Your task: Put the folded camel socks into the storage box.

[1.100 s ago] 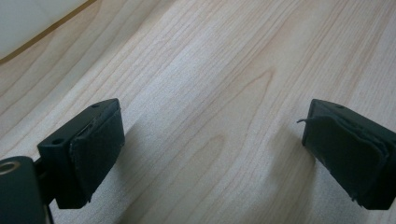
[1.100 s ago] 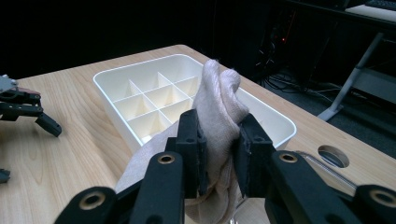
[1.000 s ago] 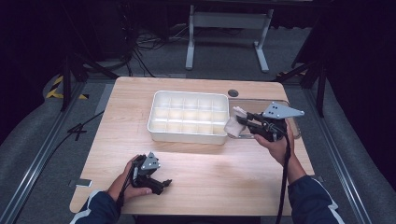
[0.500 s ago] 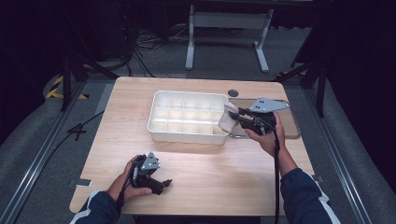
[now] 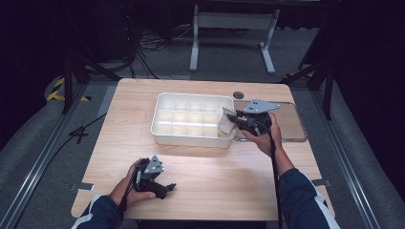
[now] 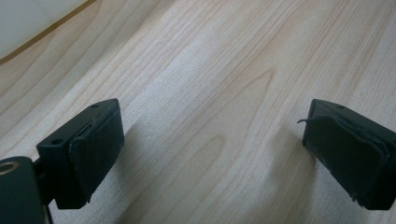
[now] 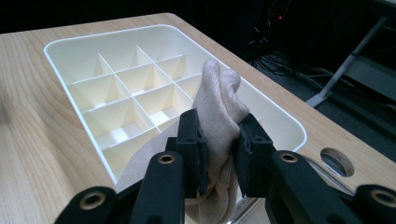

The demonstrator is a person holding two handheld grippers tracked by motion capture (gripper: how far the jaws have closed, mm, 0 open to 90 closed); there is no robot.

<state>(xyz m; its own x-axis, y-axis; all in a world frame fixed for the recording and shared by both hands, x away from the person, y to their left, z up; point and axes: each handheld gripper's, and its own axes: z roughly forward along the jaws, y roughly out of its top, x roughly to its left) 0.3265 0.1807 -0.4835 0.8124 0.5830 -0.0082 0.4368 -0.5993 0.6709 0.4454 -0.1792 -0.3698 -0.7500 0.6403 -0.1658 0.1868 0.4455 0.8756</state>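
From the high view, I hold my right gripper (image 5: 237, 118) at the right end of the white divided tray (image 5: 165, 135), which sits on the wooden desk (image 5: 210, 167) toward its far half. My fingers there pinch a beige cloth (image 5: 226, 123) that hangs over the tray's right-hand compartments, near its front right corner. Just beside the tray on the right, a clear flat lid (image 5: 292, 125) lies on the desk under my right hand (image 5: 261, 137). My left gripper (image 5: 162, 186) rests low at the near left part of the desk, well apart from the tray, with my left hand (image 5: 131, 188) wrapped around it.

In the left gripper view, my two black fingers (image 6: 95, 147) are spread wide, with nothing but bare wood grain of the desk (image 6: 219, 84) between them. A pale edge of the tray (image 6: 28, 21) shows in the top left corner.

In the right gripper view, my fingers (image 7: 192, 149) are pressed against the beige cloth (image 7: 217, 105), which bunches up between them and rises above their tips in two rounded folds. More of it drapes down below the fingers. Behind the cloth lies the tray (image 7: 60, 49), its thin walls dividing it into rows of compartments, and the ones I can see look bare. A round hole (image 7: 337, 161) in the desk (image 7: 28, 116) shows at the right, past the tray's rim.
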